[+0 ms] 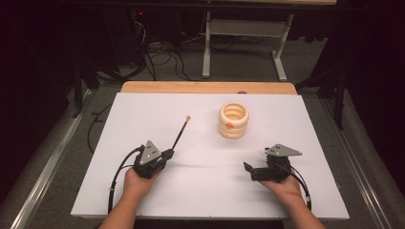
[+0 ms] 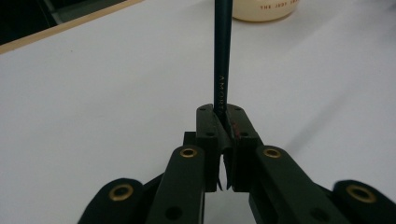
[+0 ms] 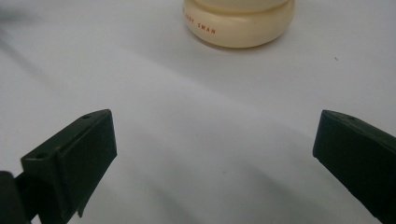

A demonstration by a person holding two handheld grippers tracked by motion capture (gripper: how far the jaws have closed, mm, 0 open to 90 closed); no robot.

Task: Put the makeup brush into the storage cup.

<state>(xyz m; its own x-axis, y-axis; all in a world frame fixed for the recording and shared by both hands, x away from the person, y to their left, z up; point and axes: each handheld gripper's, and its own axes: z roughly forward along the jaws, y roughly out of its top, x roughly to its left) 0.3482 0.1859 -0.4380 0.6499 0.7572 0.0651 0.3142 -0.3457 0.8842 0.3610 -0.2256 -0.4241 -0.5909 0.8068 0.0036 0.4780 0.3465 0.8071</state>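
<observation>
- A person is sitting at a bench (image 1: pixel 143 200) topped with a white board, working a hand-held gripper in each hand; a strip of pale wood is showing along the board's far edge.
- The left hand-held gripper (image 1: pixel 168 153) is clamping the lower end of a thin dark brush (image 1: pixel 180 134), its jaws closed tight on the handle in the left gripper view (image 2: pixel 223 70); the brush is slanting away from the person, its light tip pointing toward the middle of the board.
- The right hand-held gripper (image 1: pixel 247 168) is hovering low over the near right part of the board, jaws spread wide with nothing between them, as the right gripper view is showing bare white surface in the gap.
- A cream ribbed holder (image 1: pixel 233 120), round and open at the top, is standing upright past the middle of the board, well apart from both tools; small orange lettering is running round its base in the right gripper view (image 3: pixel 239 25).
- Beyond the bench the room is lying in near darkness: grey floor (image 1: pixel 239 67), a tangle of black cables (image 1: pixel 162 59), and the white legs of a second table (image 1: pixel 206 47) at the back.
</observation>
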